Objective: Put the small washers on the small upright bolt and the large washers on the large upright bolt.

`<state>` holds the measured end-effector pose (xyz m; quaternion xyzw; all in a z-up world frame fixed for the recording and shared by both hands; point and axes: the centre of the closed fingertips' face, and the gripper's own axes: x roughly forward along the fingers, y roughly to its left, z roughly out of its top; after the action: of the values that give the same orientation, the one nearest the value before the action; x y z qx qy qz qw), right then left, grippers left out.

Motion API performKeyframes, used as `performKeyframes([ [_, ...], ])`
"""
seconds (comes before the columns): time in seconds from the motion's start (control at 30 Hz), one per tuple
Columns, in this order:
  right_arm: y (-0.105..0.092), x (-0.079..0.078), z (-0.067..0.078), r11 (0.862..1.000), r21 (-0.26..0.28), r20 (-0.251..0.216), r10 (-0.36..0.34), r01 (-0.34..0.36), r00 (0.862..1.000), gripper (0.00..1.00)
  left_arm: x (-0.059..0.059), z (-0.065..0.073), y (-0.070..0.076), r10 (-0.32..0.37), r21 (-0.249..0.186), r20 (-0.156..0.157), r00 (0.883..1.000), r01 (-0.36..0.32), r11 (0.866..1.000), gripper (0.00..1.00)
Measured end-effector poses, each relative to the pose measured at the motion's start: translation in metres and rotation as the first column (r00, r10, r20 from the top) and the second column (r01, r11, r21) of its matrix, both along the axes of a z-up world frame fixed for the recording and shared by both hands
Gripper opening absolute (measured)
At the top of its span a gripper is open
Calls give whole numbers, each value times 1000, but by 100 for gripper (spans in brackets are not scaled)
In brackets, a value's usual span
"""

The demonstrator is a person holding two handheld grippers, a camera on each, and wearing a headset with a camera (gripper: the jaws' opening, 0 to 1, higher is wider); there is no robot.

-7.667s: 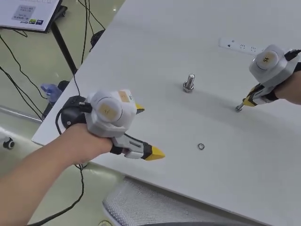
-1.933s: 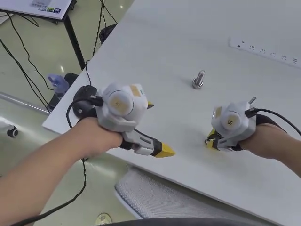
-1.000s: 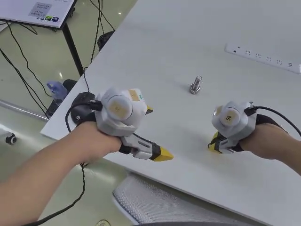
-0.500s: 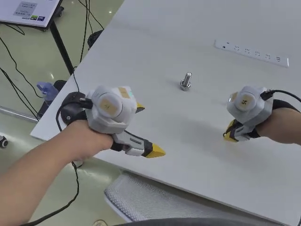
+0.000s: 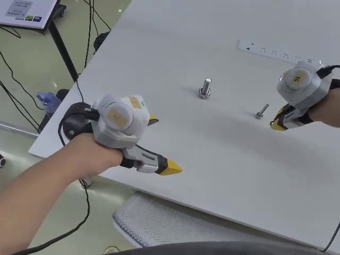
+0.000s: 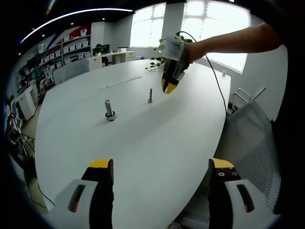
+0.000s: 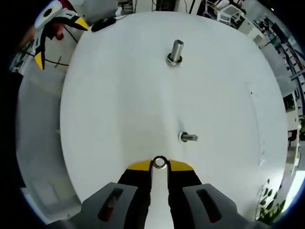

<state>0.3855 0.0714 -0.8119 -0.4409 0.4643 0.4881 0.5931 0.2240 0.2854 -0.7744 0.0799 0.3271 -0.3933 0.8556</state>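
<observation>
Washer (image 7: 160, 162) sits pinched in the right tongs (image 7: 160, 168), near small bolt (image 7: 187, 137).

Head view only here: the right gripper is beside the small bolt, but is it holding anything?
Observer: Yes. Its own view shows the right gripper shut on a washer, pinched at the tips.
Operator: And the left one, anything between its jaws?
Observer: No. In its own view the left gripper is wide open, with bare table between the jaws.
</observation>
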Motion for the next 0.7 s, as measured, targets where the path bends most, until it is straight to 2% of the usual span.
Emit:
performKeyframes([
  [0.23, 2, 16, 3, 1000, -1, 18, -3, 3, 1000, 12, 1, -1, 2, 9, -4, 0, 1000, -9, 1000, 82],
  [0.53, 8, 45, 2, 1000, 4, 42, 11, -11, 999, 12, 3, -7, 6, 13, -1, -9, 1000, -13, 1000, 81],
  [0.7, 15, 49, 3, 1000, 13, 42, 14, -15, 999, 12, 7, -7, 10, 23, -1, -13, 1000, -23, 1000, 81],
])
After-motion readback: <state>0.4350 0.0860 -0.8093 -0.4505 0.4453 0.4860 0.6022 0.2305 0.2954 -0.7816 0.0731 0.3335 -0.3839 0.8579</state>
